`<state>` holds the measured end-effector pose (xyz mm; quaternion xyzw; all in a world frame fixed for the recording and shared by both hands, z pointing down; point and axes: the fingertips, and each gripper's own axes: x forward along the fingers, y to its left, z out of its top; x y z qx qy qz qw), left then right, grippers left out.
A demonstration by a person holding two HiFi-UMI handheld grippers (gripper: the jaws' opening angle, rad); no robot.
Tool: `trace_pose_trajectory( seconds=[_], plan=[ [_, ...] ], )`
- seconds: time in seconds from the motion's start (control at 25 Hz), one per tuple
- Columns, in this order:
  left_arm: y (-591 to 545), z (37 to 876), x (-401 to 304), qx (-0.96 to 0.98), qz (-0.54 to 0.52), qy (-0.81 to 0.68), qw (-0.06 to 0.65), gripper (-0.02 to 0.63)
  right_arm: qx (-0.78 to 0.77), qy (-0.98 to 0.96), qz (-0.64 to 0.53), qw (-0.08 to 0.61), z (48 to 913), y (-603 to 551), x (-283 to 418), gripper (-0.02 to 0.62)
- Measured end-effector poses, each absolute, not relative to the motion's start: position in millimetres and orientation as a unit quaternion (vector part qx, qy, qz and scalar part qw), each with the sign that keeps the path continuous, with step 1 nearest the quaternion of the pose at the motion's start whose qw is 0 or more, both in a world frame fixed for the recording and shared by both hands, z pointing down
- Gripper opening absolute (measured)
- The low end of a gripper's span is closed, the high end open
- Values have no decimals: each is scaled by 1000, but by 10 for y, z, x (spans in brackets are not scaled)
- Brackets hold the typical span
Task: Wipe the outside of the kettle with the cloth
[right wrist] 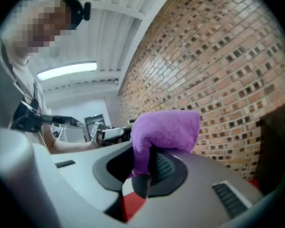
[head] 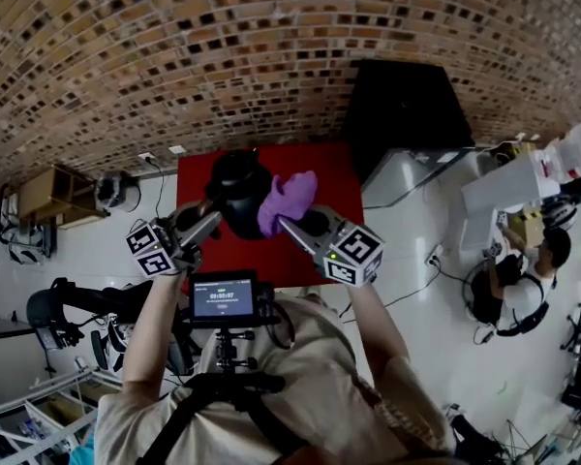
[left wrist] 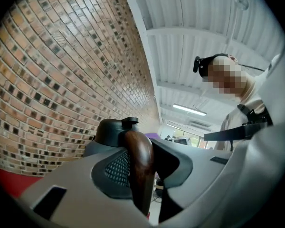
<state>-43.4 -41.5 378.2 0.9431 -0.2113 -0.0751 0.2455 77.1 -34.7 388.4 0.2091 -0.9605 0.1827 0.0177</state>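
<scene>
A black kettle (head: pixel 237 190) is over the red table (head: pixel 198 177). My left gripper (head: pixel 211 227) is shut on the kettle's brown wooden handle (left wrist: pixel 138 163), which stands upright between the jaws. The kettle's dark lid (left wrist: pixel 115 128) shows just beyond the handle. My right gripper (head: pixel 289 227) is shut on a purple cloth (head: pixel 289 201), which bunches above its jaws (right wrist: pixel 167 128). The cloth sits right beside the kettle's right flank; I cannot tell whether they touch. In their own views, the left gripper (left wrist: pixel 142 172) and the right gripper (right wrist: pixel 143 172) both point roughly level.
A brick wall (head: pixel 271 46) runs behind the table. A black cabinet (head: pixel 407 114) stands at the table's right. A seated person (head: pixel 511 281) is at desks on the far right. A wooden shelf (head: pixel 50 194) stands at the left.
</scene>
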Motion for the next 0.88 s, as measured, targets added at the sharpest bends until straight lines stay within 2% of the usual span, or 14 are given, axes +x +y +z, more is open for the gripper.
trace_pose_trajectory(
  seconds=[0.16, 0.32, 0.56, 0.76, 0.88],
  plan=[
    [-627, 3920, -380, 938, -54, -237, 247, 101, 174, -975, 115, 81, 3915, -97, 63, 78],
    [-647, 3919, -353, 936, -74, -227, 260, 101, 210, -963, 80, 151, 4315, -213, 15, 78],
    [-532, 3766, -301, 950, -72, -190, 237, 103, 269, -946, 169, 60, 4304, -628, 764, 78],
    [-412, 3673, -277, 958, -75, -156, 228, 104, 286, -935, 208, 35, 4510, -1082, 1016, 77],
    [-352, 3624, -322, 956, -97, -136, 240, 103, 297, -928, 222, 45, 4691, -1318, 969, 77]
  ],
)
